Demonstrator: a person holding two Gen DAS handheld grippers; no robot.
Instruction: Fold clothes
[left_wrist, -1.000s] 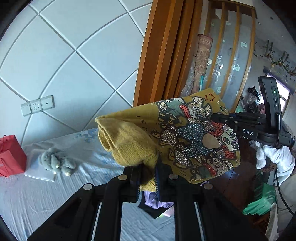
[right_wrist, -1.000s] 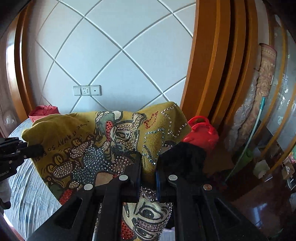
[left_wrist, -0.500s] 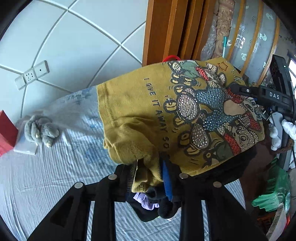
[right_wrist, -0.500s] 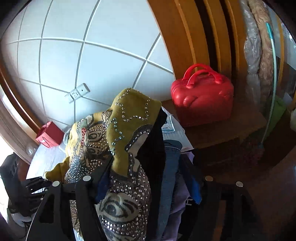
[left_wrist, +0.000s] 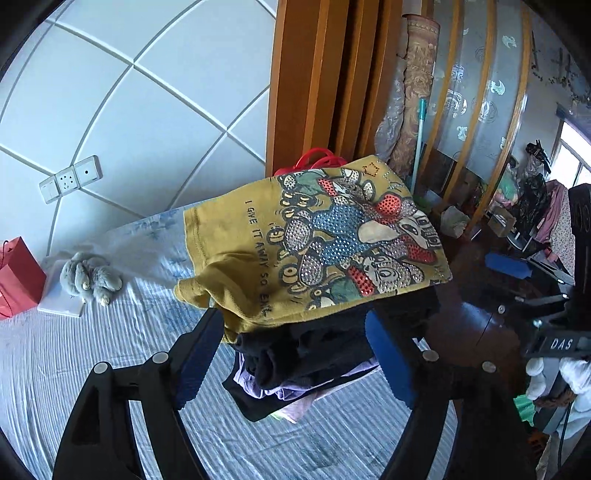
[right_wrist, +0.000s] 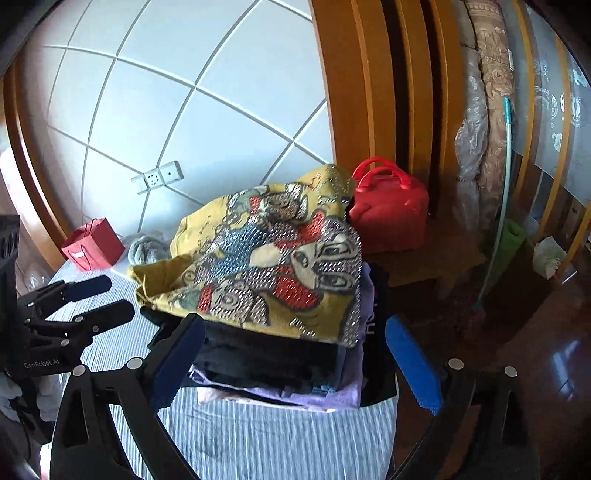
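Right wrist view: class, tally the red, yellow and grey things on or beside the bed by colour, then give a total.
Red: 2, gift bag and handled case
Yellow: 1, sequinned top
Grey: 1, plush toy
Total: 4

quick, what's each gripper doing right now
left gripper: jaws opening, holding nothing, yellow shirt released on pile.
right gripper: jaws opening, holding nothing.

Left gripper (left_wrist: 295, 354) and right gripper (right_wrist: 295, 365) opening, fingers spread wide.
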